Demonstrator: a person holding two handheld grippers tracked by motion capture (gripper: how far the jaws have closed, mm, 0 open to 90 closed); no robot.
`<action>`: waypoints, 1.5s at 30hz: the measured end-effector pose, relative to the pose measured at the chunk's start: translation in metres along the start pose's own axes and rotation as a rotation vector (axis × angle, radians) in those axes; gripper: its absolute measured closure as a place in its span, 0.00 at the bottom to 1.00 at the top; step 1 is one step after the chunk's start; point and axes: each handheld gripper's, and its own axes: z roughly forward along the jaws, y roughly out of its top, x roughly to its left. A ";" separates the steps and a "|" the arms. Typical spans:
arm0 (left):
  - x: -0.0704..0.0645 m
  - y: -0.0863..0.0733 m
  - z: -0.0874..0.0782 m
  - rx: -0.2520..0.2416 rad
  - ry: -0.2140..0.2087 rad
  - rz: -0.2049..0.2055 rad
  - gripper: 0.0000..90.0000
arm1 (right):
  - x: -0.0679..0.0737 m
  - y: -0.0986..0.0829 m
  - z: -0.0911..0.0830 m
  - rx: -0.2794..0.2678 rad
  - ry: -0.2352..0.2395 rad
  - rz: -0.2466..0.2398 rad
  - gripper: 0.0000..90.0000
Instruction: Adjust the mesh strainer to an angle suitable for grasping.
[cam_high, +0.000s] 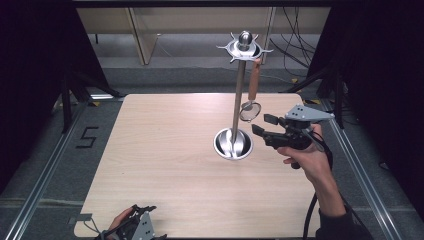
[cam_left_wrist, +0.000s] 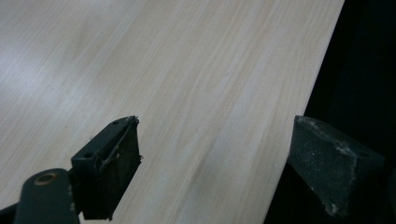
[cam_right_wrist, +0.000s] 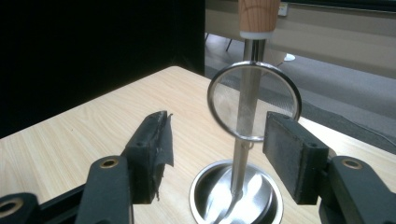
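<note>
Strainer (cam_high: 248, 111) with a wooden handle (cam_high: 254, 80) hangs from a hook at the top of a tall metal stand (cam_high: 239, 95). The little round mesh part hangs down low, just beside the pole, on the side near the right gripper. The stand has a shiny round bowl base (cam_high: 233, 143) that sits on the light wooden table (cam_high: 165, 165), toward the far right part of it.

The right gripper (cam_high: 264, 125) is held up in the air by the person's right hand (cam_high: 309, 159), close to the strainer but not touching it. Its two black jaws are apart with nothing between them. In the right gripper view the strainer (cam_right_wrist: 253, 100) hangs right ahead, past the jaw tips, with the pole (cam_right_wrist: 243, 140) behind the mesh and the bowl base (cam_right_wrist: 236, 196) down below.

The left gripper (cam_high: 142, 209) sits low at the near edge of the table, held by the left hand (cam_high: 119, 220), well apart from the stand. In the left gripper view its jaws are wide apart and hold nothing, and one pad (cam_left_wrist: 327, 163) hangs past the table's edge (cam_left_wrist: 303, 112) over the dark
</note>
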 end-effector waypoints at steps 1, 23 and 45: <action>0.000 0.000 0.000 0.000 0.000 0.000 0.17 | 0.000 0.000 0.000 0.000 0.000 0.000 0.46; 0.000 0.000 0.000 0.003 -0.002 0.001 0.18 | 0.002 -0.007 0.006 0.046 0.002 -0.005 0.41; 0.001 0.001 0.002 -0.002 -0.005 -0.015 0.17 | 0.006 -0.028 0.022 0.133 0.034 -0.020 0.40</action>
